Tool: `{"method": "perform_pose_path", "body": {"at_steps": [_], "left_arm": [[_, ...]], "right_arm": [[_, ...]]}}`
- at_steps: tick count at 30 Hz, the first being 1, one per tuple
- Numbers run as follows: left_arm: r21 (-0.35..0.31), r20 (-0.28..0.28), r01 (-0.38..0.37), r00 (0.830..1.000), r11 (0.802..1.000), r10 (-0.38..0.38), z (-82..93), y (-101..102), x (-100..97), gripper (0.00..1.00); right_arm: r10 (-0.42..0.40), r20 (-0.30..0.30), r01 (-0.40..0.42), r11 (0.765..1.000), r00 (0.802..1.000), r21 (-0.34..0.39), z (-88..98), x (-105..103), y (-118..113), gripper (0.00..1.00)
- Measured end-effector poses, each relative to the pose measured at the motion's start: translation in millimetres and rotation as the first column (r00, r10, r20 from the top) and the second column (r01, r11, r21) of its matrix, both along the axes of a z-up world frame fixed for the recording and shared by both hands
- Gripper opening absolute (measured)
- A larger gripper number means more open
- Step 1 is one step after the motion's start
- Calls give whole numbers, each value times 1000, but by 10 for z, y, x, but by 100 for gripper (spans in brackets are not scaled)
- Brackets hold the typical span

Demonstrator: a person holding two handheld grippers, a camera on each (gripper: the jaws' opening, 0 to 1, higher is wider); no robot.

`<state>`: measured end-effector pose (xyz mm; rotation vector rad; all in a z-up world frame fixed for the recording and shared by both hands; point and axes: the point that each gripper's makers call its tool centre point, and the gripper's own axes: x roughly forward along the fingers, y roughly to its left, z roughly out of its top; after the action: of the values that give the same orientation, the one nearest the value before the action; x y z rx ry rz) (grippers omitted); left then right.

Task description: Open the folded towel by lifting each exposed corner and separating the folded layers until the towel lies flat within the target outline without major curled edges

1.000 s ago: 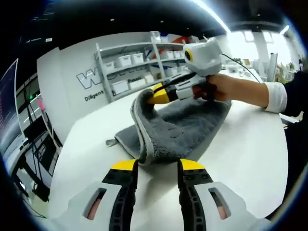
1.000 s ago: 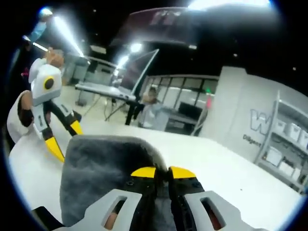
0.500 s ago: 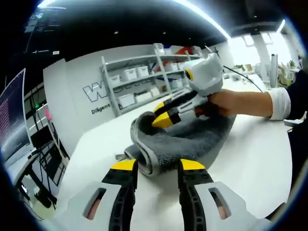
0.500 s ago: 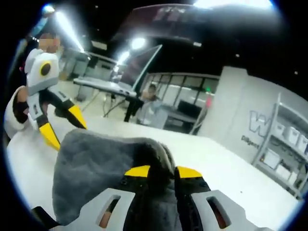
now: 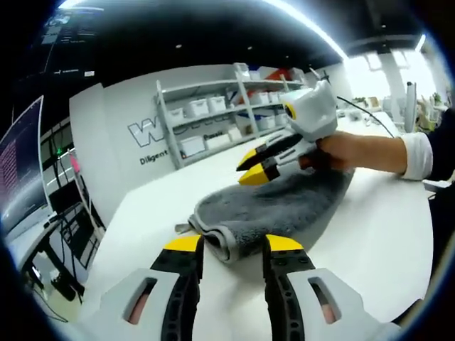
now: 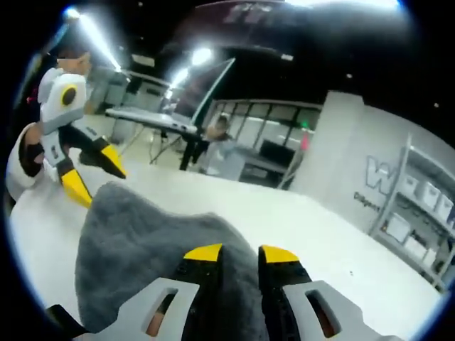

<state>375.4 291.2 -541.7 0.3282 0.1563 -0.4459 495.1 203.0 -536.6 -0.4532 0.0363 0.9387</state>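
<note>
Mid-unfold, by the look of it. Grey towel on the white table, lying between the two grippers, with a doubled, rolled edge at the end nearest the left gripper. Left gripper just short of that edge, jaws parted and holding nothing. Right gripper above the far part of the towel, held by a hand, jaws spread with nothing between them. From the right gripper view, same towel spreading forward from the right gripper, jaws apart with cloth lying under them, not pinched; left gripper beyond the towel's far end, also spread. No target outline to be made out on the table.

Likely next: close on a free corner of the doubled end, lift, peel the top layer back, then smooth the roll. Calls for catching one layer alone, not both.
</note>
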Motion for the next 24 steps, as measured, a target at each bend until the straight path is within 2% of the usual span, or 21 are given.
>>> {"method": "perform_pose_path", "body": {"at_steps": [4,9,12,14,19,21,24], "left_arm": [[-44,-10,-26,1000,999,25,45,74,36,32],[-92,22,-30,999,995,32,151,133,71,31],[-115,30,-19,999,993,22,214,124,105,29],[-111,38,-18,999,994,22,223,99,136,28],[-92,4,-9,1000,996,10,90,-112,155,26],[-93,-9,-15,1000,996,14,40,-209,122,24],[-86,-17,-11,1000,996,9,5,-263,98,20]], "right_arm": [[-3,-54,4,1000,999,19,-24,52,-139,16],[16,-94,-10,998,995,56,-17,78,-296,15],[22,-115,-11,996,993,90,28,114,-356,4],[28,-138,-15,995,990,98,16,108,-371,2],[19,-124,-18,1000,992,14,-66,100,-367,0],[16,-138,-18,1000,990,-14,-117,84,-360,0],[-12,-141,0,996,990,-85,-234,102,-398,0]]}}
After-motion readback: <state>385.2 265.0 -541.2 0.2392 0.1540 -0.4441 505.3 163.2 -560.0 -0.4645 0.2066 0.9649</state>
